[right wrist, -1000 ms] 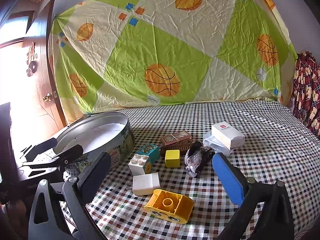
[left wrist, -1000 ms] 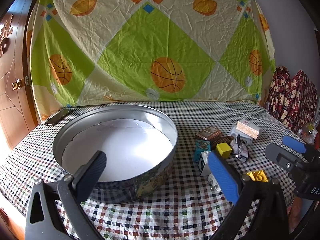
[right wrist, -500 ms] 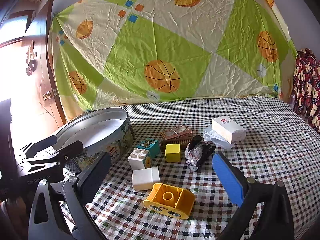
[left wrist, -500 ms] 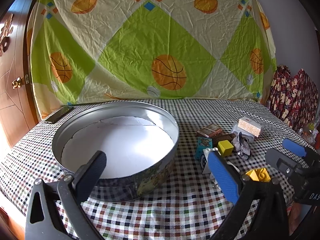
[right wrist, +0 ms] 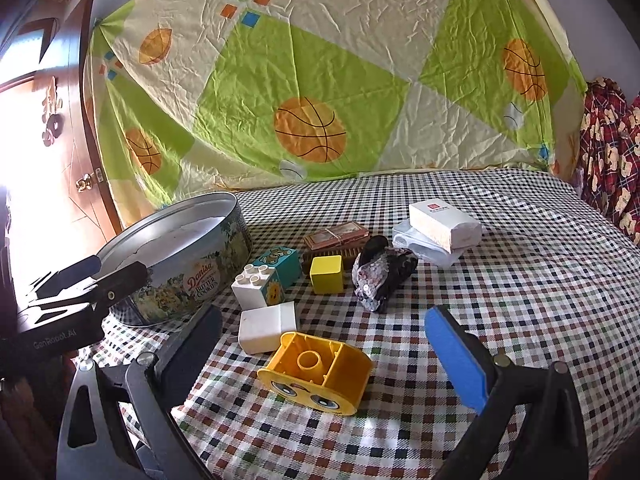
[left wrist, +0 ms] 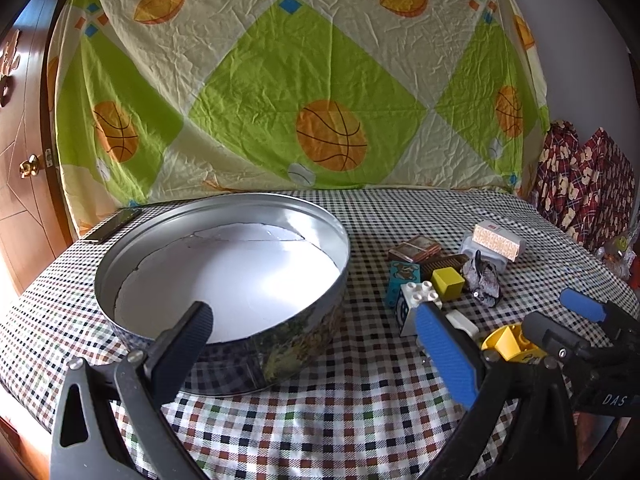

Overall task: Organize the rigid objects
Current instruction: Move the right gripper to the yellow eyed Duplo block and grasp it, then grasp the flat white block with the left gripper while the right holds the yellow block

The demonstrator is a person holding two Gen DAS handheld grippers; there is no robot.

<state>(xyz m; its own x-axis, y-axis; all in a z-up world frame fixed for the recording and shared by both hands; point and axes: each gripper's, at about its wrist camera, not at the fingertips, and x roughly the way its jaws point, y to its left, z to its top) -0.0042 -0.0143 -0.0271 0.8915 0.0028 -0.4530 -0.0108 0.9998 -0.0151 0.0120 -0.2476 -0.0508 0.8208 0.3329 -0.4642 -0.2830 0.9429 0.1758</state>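
Left wrist view
My left claw (left wrist: 316, 336): released, jaws wide apart, nothing between them; it hangs over the near edge of the cookie tin (left wrist: 224, 280).
Tin: round metal, open, only a white paper liner inside; I judge it stiff and stable, the likely place for the pieces.
Pieces: clustered on the checked cloth (left wrist: 360, 420) to the right of the tin, apart from it; the white studded brick (left wrist: 420, 300) sits nearest my blue pad.
My right claw (left wrist: 560, 320): seen at the right edge, above the yellow piece.

Right wrist view
My right claw (right wrist: 320, 332): released, jaws spread, empty; the yellow face block (right wrist: 316, 372) lies between and just ahead of them.
Yellow face block: hollow side up, on the cloth; probably light, hard plastic, a bit slick. I would pinch across its two straight walls, not the curved ends.
White flat block (right wrist: 266, 328): touching or just beside the yellow one, on the tin side; rigid, easy to squeeze across its short width.
Yellow cube (right wrist: 327, 274): further back, small and square, flat faces for the pads.
Sequinned dark lump (right wrist: 380, 276): looks soft and uneven, so a doubtful grip.
White carton (right wrist: 444, 220): on a clear packet, far back; light, may crush if squeezed hard.
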